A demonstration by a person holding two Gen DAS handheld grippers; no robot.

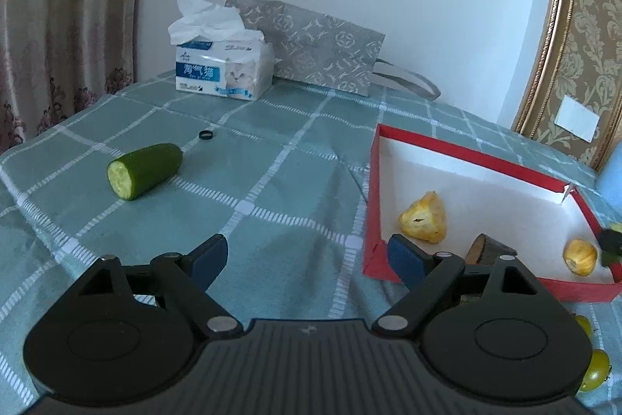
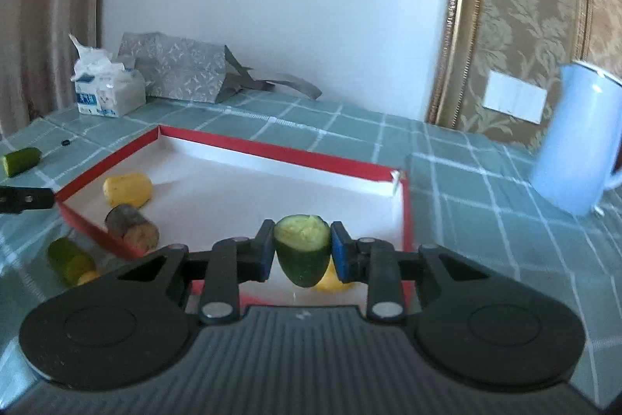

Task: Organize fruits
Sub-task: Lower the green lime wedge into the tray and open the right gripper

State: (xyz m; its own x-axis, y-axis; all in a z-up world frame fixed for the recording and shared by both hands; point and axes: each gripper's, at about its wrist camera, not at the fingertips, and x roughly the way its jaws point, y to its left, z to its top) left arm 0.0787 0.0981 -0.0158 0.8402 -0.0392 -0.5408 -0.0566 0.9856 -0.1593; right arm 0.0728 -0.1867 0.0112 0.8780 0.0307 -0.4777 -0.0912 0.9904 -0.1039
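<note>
Carrying a cucumber end clenched in the right gripper over the red tray, which holds two yellow pieces and a brown chunk, the next move is probably lowering and releasing it, while the left gripper gapes empty, another cucumber at its ten o'clock.

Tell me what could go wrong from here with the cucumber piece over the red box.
The right tongs pinch the short green cucumber stub only near its cut top, so it could slip. Dropped, it might land on the yellow fruit chunk beneath it in the red-walled white box.
</note>
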